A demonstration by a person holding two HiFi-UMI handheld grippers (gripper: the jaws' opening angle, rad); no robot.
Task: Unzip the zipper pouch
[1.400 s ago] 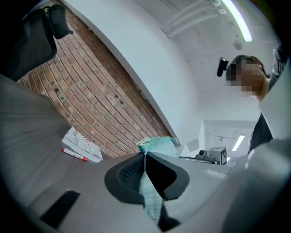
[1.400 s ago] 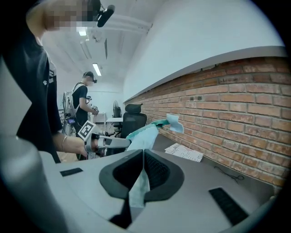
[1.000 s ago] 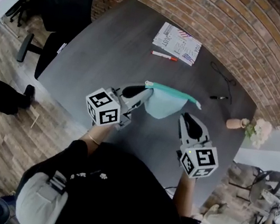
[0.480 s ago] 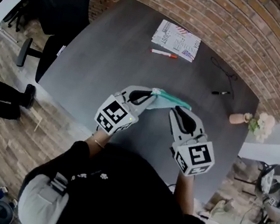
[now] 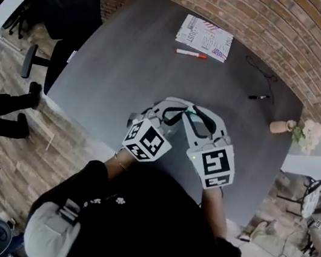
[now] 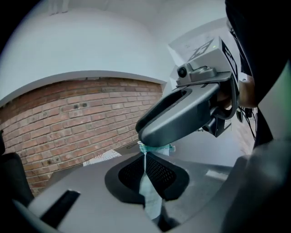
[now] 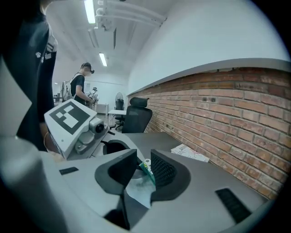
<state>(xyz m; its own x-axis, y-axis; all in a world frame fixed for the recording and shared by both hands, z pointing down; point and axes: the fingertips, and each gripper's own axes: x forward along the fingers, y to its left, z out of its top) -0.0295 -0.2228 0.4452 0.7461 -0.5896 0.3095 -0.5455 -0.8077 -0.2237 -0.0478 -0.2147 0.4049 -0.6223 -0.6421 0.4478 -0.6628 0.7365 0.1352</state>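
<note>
Thin teal fabric pouch [image 6: 151, 197] above matte grey table [image 5: 130, 58]: left gripper [image 6: 145, 157] clenched on its edge. The right gripper [image 7: 142, 163] has jaws just opening, loosely straddling its zipper end.

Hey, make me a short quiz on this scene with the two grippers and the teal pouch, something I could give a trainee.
1. True or false: the left gripper has its jaws shut on the pouch.
2. What lies on the table next to the printed sheet? A) a pen B) a mug C) scissors
3. Which gripper's jaws stand apart?

Key
1. True.
2. A.
3. The right gripper. Its jaws have just been opening, and the pouch's zipper edge stands between them without being clamped.
</note>
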